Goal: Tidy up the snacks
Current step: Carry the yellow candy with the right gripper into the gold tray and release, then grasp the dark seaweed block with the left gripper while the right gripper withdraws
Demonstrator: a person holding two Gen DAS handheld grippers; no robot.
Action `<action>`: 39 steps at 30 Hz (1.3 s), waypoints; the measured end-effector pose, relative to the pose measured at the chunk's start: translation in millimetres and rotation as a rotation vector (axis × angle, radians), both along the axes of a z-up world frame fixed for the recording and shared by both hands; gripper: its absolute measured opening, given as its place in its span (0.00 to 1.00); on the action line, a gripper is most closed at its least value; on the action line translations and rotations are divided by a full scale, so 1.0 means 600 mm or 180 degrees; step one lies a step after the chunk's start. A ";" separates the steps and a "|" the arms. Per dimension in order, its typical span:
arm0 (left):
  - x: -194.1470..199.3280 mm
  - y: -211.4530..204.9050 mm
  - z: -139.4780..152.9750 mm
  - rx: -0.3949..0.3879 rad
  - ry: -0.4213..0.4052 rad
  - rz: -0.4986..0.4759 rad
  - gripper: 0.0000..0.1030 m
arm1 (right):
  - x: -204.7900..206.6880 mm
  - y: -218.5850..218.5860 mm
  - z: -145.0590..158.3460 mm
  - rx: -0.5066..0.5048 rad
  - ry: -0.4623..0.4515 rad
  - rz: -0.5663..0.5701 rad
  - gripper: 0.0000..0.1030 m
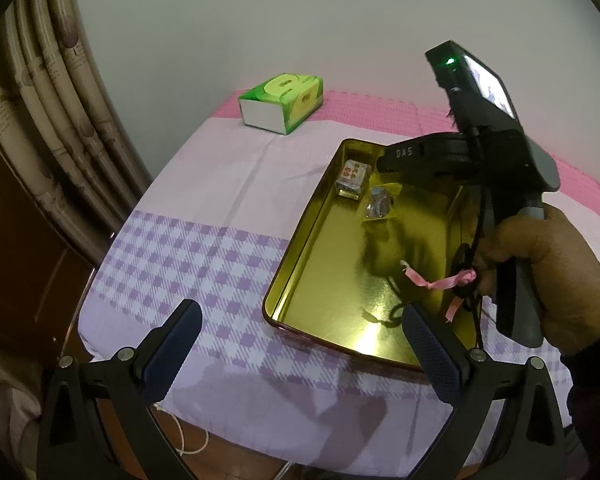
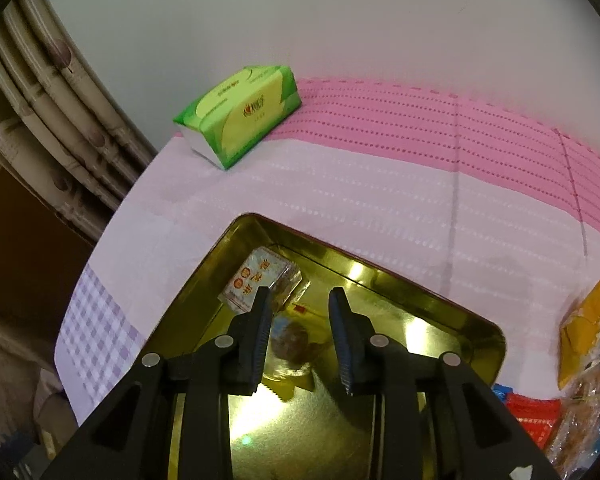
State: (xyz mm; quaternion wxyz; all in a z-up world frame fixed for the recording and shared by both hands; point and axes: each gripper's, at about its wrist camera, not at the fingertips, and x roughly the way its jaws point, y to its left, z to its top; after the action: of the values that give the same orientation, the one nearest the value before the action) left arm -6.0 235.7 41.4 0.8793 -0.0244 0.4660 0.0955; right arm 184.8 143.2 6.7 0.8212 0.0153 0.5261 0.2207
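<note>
A gold metal tin (image 1: 312,240) lies open on the cloth-covered table; it also shows in the right wrist view (image 2: 460,320). Inside at its far corner sit a boxed snack with red print (image 1: 352,179) (image 2: 256,280) and a clear-wrapped brown snack (image 1: 378,206) (image 2: 292,340). My right gripper (image 2: 300,340) is open and empty, hovering over the tin with the brown snack between and below its fingers. Its body (image 1: 500,168) shows over the tin in the left wrist view. My left gripper (image 1: 300,344) is open and empty above the tin's near edge.
A green tissue pack (image 1: 282,102) (image 2: 240,120) stands at the table's far left by the wall. Several loose snack packets (image 2: 580,380) lie right of the tin. A curtain (image 1: 48,128) hangs at the left. A pink ribbon (image 1: 440,282) dangles from the right gripper's handle.
</note>
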 end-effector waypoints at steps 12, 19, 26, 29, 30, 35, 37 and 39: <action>-0.008 -0.020 0.008 0.0189 -0.0123 -0.0137 0.97 | -0.132 -0.125 0.088 0.0846 -0.0479 -0.0042 0.34; -0.026 -0.066 0.020 0.0276 -0.0185 -0.0508 0.97 | -0.286 -0.296 0.086 0.0210 -0.0752 -0.0244 0.36; -0.044 -0.114 0.028 0.0206 -0.0232 -0.0872 0.97 | -0.326 -0.439 0.040 -0.0318 -0.0609 -0.0643 0.44; -0.048 -0.133 0.028 0.0243 -0.0202 -0.0967 0.97 | -0.323 -0.447 0.033 -0.0318 -0.0609 -0.0663 0.49; -0.050 -0.140 0.029 0.0240 -0.0188 -0.0999 0.97 | -0.317 -0.448 0.028 -0.0314 -0.0605 -0.0659 0.50; -0.057 -0.162 0.039 0.0226 -0.0194 -0.1132 0.97 | -0.287 -0.444 -0.006 -0.0328 -0.0473 -0.0644 0.50; -0.058 -0.169 0.043 0.0189 -0.0174 -0.1196 0.97 | -0.273 -0.437 -0.017 -0.0331 -0.0440 -0.0614 0.50; -0.057 -0.176 0.044 0.0174 -0.0137 -0.1243 0.97 | -0.267 -0.434 -0.021 -0.0336 -0.0434 -0.0603 0.50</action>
State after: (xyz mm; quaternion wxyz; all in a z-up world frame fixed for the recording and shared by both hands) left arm -39.9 130.0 67.5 0.8912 0.0883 0.4402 -0.0647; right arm 24.6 -117.4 -6.2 0.8718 0.0066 0.4761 0.1147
